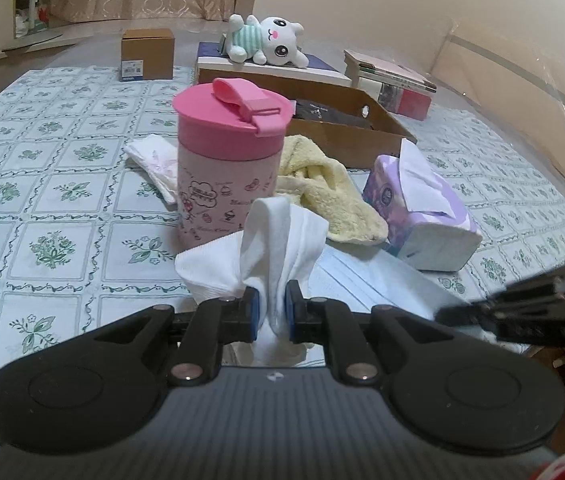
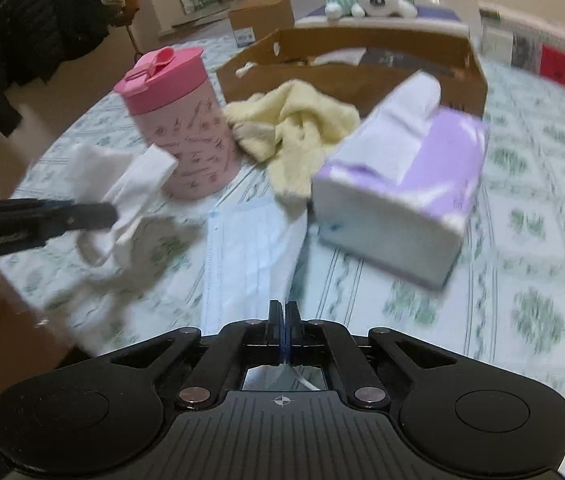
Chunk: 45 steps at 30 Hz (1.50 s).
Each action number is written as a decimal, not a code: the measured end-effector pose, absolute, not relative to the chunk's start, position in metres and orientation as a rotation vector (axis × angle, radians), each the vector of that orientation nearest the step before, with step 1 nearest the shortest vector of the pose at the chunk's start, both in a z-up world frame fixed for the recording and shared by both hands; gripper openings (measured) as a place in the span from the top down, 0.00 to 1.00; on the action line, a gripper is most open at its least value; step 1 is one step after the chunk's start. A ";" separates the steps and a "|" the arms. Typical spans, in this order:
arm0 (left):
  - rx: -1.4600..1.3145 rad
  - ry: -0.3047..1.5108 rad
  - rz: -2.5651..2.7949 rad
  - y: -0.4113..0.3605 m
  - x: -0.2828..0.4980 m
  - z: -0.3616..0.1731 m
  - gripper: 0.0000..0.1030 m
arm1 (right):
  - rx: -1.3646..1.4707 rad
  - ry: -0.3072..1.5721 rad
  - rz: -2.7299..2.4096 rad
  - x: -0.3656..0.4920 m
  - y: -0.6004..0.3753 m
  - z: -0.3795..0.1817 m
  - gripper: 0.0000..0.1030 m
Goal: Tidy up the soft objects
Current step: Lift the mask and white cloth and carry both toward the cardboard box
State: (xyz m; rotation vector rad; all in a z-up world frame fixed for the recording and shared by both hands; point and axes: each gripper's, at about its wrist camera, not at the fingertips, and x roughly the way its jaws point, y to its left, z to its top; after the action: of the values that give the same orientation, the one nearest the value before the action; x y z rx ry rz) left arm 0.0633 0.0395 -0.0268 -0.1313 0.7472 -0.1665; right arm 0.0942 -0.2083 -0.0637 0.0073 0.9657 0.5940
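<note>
Showing only from right wrist: face mask (image 2: 250, 248) beneath closed right tongs (image 2: 283, 312)

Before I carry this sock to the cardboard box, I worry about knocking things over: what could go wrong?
1. The left tool pinches the white sock only at a bunched fold, so it may slip out.
2. The pink cup stands close ahead; a swing toward the cardboard box could tip it.
3. The sock's loose end might drag the face mask.

Left gripper (image 1: 269, 312) angled down, pads pinched on cloth; right gripper (image 2: 283, 320) angled down, jaws together.
</note>
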 end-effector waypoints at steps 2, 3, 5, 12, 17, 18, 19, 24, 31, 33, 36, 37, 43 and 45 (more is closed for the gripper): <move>-0.137 0.744 -0.165 0.041 0.061 -0.026 0.89 | 0.000 0.991 0.579 0.087 -0.213 -0.063 1.00; -0.140 0.743 -0.165 0.041 0.060 -0.026 0.89 | -0.028 0.997 0.567 0.082 -0.213 -0.064 1.00; -0.144 0.743 -0.166 0.042 0.057 -0.026 0.89 | -0.095 0.993 0.539 0.074 -0.213 -0.066 0.99; -0.145 0.736 -0.159 0.044 0.050 -0.023 0.89 | -0.100 0.903 0.510 0.064 -0.212 -0.057 0.15; -0.151 0.743 -0.152 0.047 0.051 -0.025 0.89 | -0.198 0.861 0.591 0.068 -0.187 -0.057 0.15; -0.153 0.746 -0.151 0.047 0.051 -0.026 0.89 | -0.239 0.854 0.605 0.069 -0.180 -0.060 0.14; -0.154 0.750 -0.151 0.047 0.051 -0.027 0.89 | -0.279 0.847 0.619 0.071 -0.174 -0.063 0.13; -0.162 0.765 -0.147 0.049 0.055 -0.033 0.89 | -0.481 0.844 0.654 0.077 -0.154 -0.086 0.12; -0.166 0.777 -0.142 0.052 0.062 -0.038 0.89 | -0.303 0.911 0.625 0.099 -0.173 -0.087 0.32; -0.166 0.779 -0.146 0.051 0.063 -0.039 0.89 | -0.302 0.902 0.626 0.098 -0.174 -0.082 0.56; -0.163 0.776 -0.152 0.048 0.061 -0.038 0.89 | -0.294 0.902 0.622 0.098 -0.174 -0.076 0.87; -0.161 0.775 -0.154 0.047 0.059 -0.037 0.89 | -0.289 0.901 0.618 0.097 -0.174 -0.074 0.89; -0.143 0.768 -0.151 0.044 0.049 -0.029 0.89 | -0.232 0.902 0.617 0.082 -0.180 -0.060 0.98; -0.136 0.762 -0.147 0.044 0.045 -0.026 0.89 | -0.203 0.903 0.630 0.075 -0.182 -0.054 0.98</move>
State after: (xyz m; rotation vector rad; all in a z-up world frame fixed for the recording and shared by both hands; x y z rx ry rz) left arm 0.0451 0.0441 -0.0262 -0.1363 0.7617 -0.1467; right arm 0.0750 -0.1817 -0.0544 -0.2029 0.9029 0.6300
